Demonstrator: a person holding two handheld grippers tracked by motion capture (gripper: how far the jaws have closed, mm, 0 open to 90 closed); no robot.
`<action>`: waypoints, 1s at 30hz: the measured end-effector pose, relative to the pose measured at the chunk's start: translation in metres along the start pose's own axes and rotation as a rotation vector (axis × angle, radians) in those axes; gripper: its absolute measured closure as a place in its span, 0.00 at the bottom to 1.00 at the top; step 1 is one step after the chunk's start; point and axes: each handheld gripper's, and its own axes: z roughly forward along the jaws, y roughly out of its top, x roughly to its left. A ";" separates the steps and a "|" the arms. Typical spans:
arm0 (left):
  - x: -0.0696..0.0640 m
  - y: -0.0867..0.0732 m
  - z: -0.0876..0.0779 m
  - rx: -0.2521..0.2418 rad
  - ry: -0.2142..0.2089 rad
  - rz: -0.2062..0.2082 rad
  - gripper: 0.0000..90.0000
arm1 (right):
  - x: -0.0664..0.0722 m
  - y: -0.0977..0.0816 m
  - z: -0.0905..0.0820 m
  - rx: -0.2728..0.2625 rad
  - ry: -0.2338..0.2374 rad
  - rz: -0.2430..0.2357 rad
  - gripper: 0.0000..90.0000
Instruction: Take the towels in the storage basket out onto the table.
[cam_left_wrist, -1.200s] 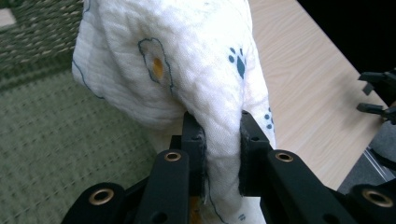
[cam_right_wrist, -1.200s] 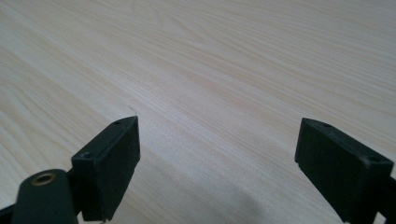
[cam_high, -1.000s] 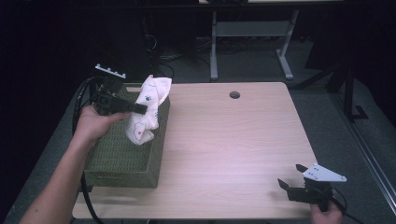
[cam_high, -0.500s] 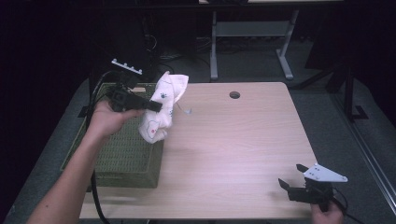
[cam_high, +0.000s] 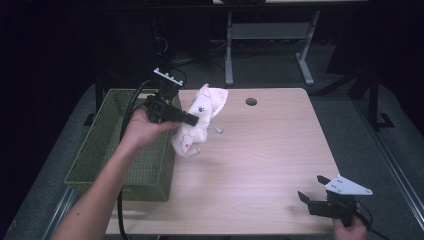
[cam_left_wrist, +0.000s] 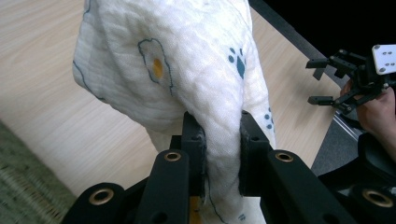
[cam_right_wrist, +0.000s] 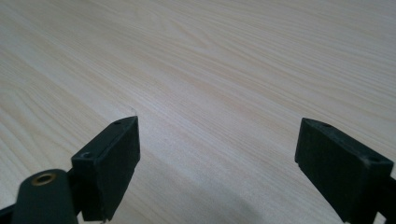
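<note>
**Now the cloth is out of the basket**

Just a moment ago the white cloth (cam_high: 200, 120) hung over the green basket (cam_high: 107, 135). Now it has been carried sideways, away from the basket, and it hangs in the air above the tabletop (cam_high: 260, 155), just past the basket's near side edge. The left claw (cam_high: 192, 120) is pinching the cloth tight, and in the left gripper view you can see the cloth (cam_left_wrist: 187, 79) squeezed between the two black pads, with little paw prints and a yellow flower on it. The bottom of the cloth looks close to the wood, but I cannot tell if it touches

The right claw (cam_high: 312, 192) has not moved. It waits far from the basket, at the near corner of the tabletop, with its jaws spread wide and nothing between them

So I think the lifting-out part is done. Next the cloth likely needs to be laid down on the wood, maybe with the other claw helping to spread it
</note>
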 end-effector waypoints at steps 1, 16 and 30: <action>0.000 0.000 0.000 0.000 0.000 0.000 0.85 | 0.000 0.000 0.000 0.000 0.000 0.000 0.15; -0.025 0.019 0.049 0.029 -0.072 0.047 0.85 | 0.001 0.001 0.000 -0.009 0.013 -0.013 0.15; -0.025 0.027 0.091 0.079 -0.072 0.023 0.85 | 0.000 0.002 -0.001 -0.015 0.015 -0.012 0.15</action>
